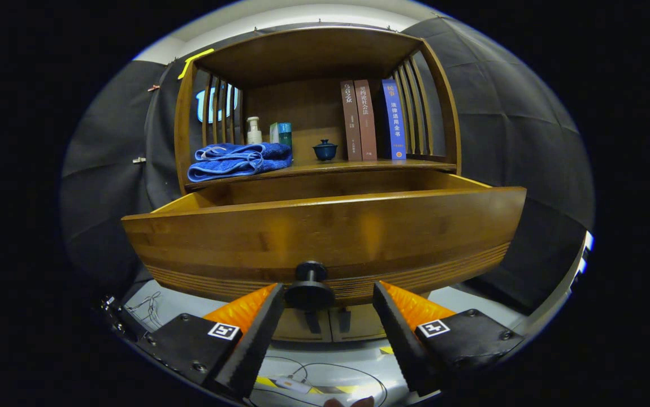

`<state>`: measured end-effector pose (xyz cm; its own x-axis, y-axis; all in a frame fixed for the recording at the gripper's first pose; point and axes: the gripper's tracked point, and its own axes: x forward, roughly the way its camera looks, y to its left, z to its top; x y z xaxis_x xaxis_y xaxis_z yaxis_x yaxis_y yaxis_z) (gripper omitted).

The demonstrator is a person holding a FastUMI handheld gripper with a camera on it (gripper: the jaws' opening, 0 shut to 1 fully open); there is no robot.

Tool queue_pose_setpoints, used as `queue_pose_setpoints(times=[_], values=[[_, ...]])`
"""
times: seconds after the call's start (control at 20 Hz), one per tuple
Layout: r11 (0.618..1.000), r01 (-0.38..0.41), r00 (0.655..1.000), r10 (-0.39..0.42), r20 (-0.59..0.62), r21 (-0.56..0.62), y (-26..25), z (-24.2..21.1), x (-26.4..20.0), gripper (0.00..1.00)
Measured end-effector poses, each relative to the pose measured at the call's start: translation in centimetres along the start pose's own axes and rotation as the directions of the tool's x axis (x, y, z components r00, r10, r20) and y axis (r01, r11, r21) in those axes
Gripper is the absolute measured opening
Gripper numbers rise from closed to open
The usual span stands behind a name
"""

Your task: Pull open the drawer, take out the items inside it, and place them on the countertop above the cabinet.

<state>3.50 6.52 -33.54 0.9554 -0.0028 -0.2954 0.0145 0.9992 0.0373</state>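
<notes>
- The tongs stand apart, one finger on each side of the small dark round knob; the left finger is very close to the knob, maybe touching, and the right one is clearly off it.
- The knob sits on the front of the brown wooden drawer, which is pulled out of the cabinet; its inside is hidden behind the front panel.
- Above the drawer is the wooden tabletop of the cabinet. On it lie a folded blue towel, a white pump bottle, a small dark blue lidded cup and three upright books.
</notes>
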Motion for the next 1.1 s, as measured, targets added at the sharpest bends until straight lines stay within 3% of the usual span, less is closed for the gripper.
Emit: queue_pose_setpoints(times=[0.35,0.55,0.85,1.1], values=[[1.000,-0.006,0.996,0.008,0.087,-0.028,0.2,7.1,-4.0,1.00],[0.999,-0.007,0.996,0.011,0.085,-0.046,0.2,11.9,-4.0,1.00],[0.995,-0.003,0.999,-0.001,-0.043,-0.097,0.8,16.1,0.0,1.00],[0.993,-0.015,0.972,-0.013,-0.235,-0.117,1.9,14.9,5.1,1.00]])
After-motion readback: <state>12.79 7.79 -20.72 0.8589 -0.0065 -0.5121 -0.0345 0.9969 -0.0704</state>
